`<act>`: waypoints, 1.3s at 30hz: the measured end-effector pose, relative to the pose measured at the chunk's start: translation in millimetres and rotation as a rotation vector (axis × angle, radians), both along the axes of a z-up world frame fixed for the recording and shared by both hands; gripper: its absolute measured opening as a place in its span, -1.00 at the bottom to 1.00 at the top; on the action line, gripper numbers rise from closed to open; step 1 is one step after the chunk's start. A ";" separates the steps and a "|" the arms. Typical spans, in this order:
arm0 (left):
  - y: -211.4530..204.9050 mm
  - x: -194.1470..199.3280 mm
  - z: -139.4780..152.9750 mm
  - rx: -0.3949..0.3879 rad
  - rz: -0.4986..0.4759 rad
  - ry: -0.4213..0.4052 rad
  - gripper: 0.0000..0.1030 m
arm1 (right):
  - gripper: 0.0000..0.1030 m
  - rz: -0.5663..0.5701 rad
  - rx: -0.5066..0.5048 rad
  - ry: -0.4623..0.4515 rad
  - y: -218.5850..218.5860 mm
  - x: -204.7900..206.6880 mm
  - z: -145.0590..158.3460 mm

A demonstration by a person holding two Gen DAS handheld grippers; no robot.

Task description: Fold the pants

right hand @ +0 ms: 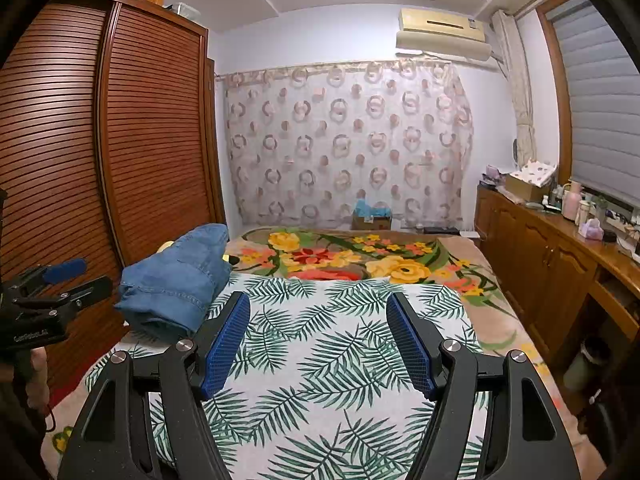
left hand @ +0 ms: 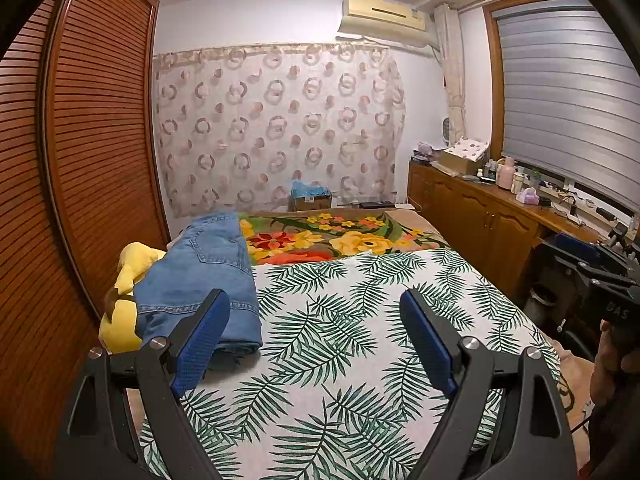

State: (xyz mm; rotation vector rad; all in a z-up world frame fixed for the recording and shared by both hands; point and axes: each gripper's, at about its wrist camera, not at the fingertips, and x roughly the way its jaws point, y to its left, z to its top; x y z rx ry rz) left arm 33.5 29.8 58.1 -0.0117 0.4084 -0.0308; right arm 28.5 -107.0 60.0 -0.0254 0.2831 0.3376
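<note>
Leaf-print sheet open ahead; folded pants and yellow plush crowd left edge by wardrobe.

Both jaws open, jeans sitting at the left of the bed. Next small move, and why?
Probably swing the left gripper left and down to the jeans' near edge. Both grippers stand open and hold nothing, over the leaf-print sheet; the right gripper is farther from the denim, which lies bunched against a yellow plush toy, not spread for folding.

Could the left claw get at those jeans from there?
Probably yes. The left claw is open, the folded jeans lie just ahead beside its left finger, and nothing sits between them.
</note>
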 end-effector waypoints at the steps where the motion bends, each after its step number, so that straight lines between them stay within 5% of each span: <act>1: 0.0 -0.6 0.5 0.001 0.000 0.000 0.69 | 0.41 -0.001 0.000 0.001 -1.6 -0.5 -1.1; 39: -1.6 -2.1 -0.2 0.002 -0.002 -0.002 0.69 | 0.41 0.009 0.004 -0.010 -8.2 -0.9 -0.7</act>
